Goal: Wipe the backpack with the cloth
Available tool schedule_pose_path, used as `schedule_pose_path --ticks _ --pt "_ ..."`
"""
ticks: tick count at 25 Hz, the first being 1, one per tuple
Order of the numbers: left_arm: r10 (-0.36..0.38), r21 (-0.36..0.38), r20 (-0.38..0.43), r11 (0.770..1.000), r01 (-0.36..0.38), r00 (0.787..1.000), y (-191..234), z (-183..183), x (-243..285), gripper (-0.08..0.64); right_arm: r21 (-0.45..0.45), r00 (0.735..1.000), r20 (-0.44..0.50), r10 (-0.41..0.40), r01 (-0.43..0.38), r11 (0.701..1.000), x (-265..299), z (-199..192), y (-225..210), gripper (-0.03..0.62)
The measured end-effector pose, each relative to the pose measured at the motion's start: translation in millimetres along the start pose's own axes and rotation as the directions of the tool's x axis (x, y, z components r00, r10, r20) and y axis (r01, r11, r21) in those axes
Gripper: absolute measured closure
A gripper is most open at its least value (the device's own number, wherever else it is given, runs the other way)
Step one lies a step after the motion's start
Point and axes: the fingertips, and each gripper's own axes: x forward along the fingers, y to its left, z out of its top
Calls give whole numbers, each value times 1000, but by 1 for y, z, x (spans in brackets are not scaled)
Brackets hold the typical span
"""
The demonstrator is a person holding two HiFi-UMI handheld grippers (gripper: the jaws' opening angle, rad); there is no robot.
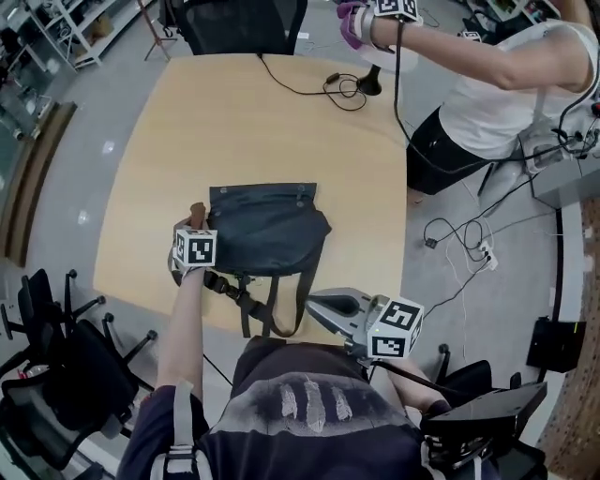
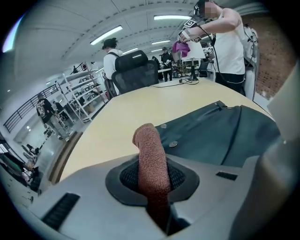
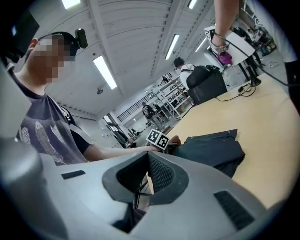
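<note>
The dark grey fabric backpack (image 1: pixel 267 230) lies flat near the front edge of the pale wooden table (image 1: pixel 244 122). Its flap end points away from the person and its straps (image 1: pixel 272 305) trail toward the person, over the table edge. With the straps counted in, its long axis runs from the person outward, while the body itself is about as wide as it is deep.

At the backpack's left edge, by the far left corner, stands the reddish-brown rolled terry cloth (image 2: pixel 150 150), just beside the fabric. Whether they touch cannot be told. The left gripper (image 2: pixel 153 183) pinches the cloth firmly between its jaws, and the free end sticks out ahead of them.

From that gripper the backpack spreads to the right, so a wipe would most likely sweep rightward across the body. This is the nearer gripper by far.

The right gripper (image 3: pixel 144 177) hangs off the table's near right corner, close to the strap ends but apart from the body. Its jaws are pressed together with nothing between them.

By count there is one backpack, one brown cloth and one table, and this person holds two grippers. A second person at the far right end holds another gripper with a purple cloth (image 1: pixel 354 23).
</note>
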Motion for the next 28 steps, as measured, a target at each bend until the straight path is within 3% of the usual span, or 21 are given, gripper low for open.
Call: schedule_pose_path --ticks 6,11,14,17,23,28 --pt "-121 80 27 990 119 992 -52 37 12 502 46 999 17 -28 27 999 -27 -18 0 589" --pt "-231 163 38 961 222 972 -100 67 12 502 56 998 53 -31 28 998 -45 -20 -1 589" --pt "-295 180 -3 940 291 955 -127 74 12 502 56 997 68 -36 32 998 -51 -27 0 589" --pt "-349 152 -94 920 360 932 -148 67 10 502 51 995 79 -59 55 997 -51 -26 -2 589" --pt "-409 131 -115 897 422 905 -196 79 20 502 104 990 93 -104 95 990 -65 -36 -9 589" --pt "-467 203 -152 848 490 871 -247 94 18 502 114 989 92 -118 108 988 -74 -38 -17 589"
